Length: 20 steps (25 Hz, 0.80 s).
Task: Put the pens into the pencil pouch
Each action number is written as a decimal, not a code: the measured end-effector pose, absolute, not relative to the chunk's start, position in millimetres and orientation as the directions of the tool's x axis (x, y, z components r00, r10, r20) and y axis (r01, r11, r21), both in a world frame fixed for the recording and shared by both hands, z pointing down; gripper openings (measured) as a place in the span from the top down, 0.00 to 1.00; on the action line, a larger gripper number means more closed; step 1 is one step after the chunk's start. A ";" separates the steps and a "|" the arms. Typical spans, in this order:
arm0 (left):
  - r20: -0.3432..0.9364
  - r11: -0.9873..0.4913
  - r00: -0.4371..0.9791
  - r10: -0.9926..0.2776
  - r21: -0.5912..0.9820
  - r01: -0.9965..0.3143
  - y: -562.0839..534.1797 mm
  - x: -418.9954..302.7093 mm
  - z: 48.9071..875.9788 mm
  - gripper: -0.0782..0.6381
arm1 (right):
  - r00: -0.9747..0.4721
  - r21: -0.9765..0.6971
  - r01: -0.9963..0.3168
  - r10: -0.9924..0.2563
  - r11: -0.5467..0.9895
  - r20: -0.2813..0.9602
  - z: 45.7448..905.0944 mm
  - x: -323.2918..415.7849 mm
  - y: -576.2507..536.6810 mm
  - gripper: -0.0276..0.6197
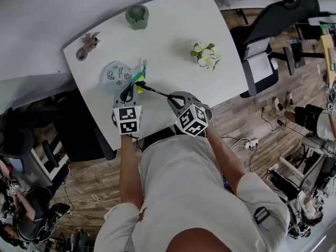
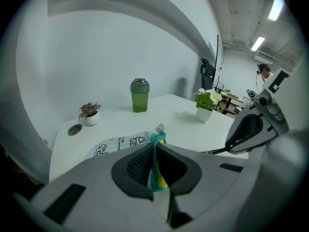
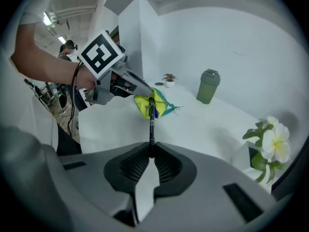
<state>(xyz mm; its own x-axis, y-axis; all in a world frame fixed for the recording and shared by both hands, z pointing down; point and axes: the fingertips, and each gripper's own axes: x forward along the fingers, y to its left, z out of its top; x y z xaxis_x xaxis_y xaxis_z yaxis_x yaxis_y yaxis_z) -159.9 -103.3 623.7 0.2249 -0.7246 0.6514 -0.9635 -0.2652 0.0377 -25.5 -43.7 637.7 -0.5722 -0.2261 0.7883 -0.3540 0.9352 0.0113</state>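
Observation:
The pencil pouch (image 1: 116, 72) is white with cartoon print, a teal zipper and a yellow lining, and lies on the white table (image 1: 173, 25). My left gripper (image 1: 127, 92) is shut on the pouch's zipper edge (image 2: 155, 161) and holds its mouth up. My right gripper (image 1: 172, 96) is shut on the end of a black pen (image 1: 156, 91). In the right gripper view the pen (image 3: 151, 127) runs straight ahead with its far end inside the yellow mouth of the pouch (image 3: 145, 104). The left gripper (image 3: 129, 84) sits just left of that mouth.
A green cup (image 1: 137, 16) stands at the table's far edge. Near the left corner are a small potted plant (image 1: 90, 40) and a round dish (image 1: 81, 54), and a white flower pot (image 1: 205, 55) stands to the right. An office chair (image 1: 262, 46) stands beside the table's right edge.

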 end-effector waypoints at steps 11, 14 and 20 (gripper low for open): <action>0.645 -0.178 0.185 -0.741 0.077 -0.981 -103.3 -167.1 622.4 0.88 | -0.623 -0.025 -0.213 -0.116 0.977 0.774 645.5 -92.5 -63.8 0.91; 0.644 -0.166 0.178 -0.744 0.080 -0.983 -105.0 -167.2 619.9 0.88 | -0.639 -0.042 -0.185 -0.087 0.982 0.765 647.4 -111.0 -67.8 0.91; 0.641 -0.141 0.172 -0.748 0.099 -0.985 -107.1 -167.3 619.2 0.88 | -0.671 -0.092 -0.165 -0.043 0.982 0.741 651.4 -137.8 -77.2 0.91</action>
<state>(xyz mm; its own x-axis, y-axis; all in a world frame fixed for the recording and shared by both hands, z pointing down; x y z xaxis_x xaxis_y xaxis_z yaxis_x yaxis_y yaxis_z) -167.3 -107.1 619.2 0.1718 -0.7481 0.6409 -0.9850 -0.1414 0.0989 -137.8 -77.2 651.4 -0.6706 -0.0434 0.7405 -0.1652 0.9820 -0.0920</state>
